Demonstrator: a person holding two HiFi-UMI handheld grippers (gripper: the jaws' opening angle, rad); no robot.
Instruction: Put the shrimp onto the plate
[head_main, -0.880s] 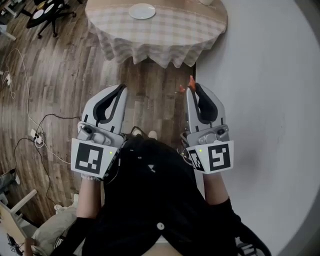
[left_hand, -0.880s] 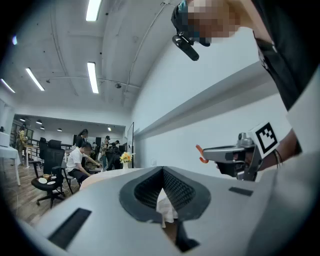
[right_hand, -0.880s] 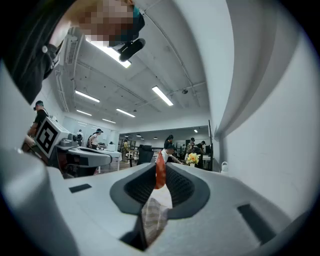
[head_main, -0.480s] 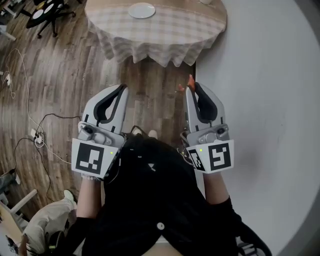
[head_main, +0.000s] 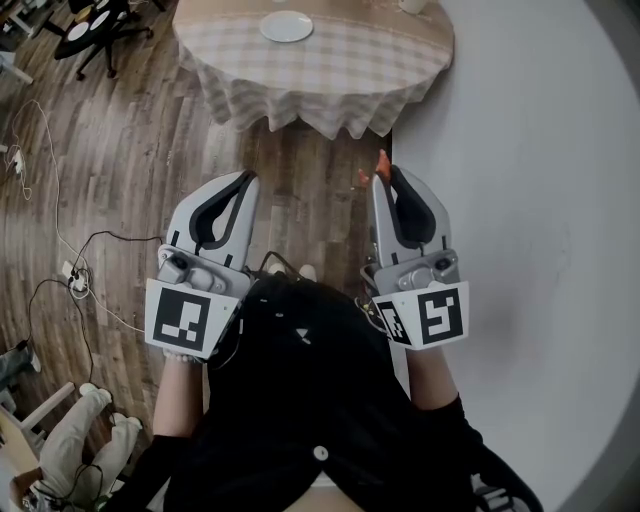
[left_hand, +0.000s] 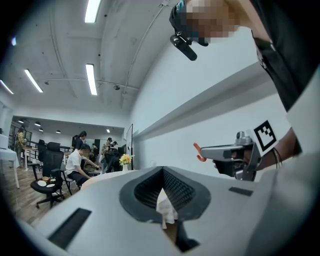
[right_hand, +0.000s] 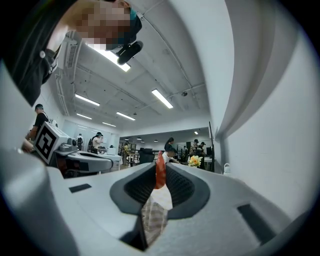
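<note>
In the head view, a white plate lies on a round table with a checked cloth, far ahead of both grippers. My right gripper is shut on an orange shrimp, whose tail sticks out past the tips. In the right gripper view the shrimp stands pinched between the jaws of the right gripper. My left gripper is held level beside it, shut with nothing in it; in its own view the left gripper has its jaws together. The shrimp also shows there.
Cables and a power strip lie on the wood floor at left. An office chair stands at the far left. A white wall runs along the right. A cup sits on the table's far edge. A person's legs are at the lower left.
Both grippers hold almost still, with the shrimp still pinched in the right one. The person at the lower left has walked further down out of the view.
</note>
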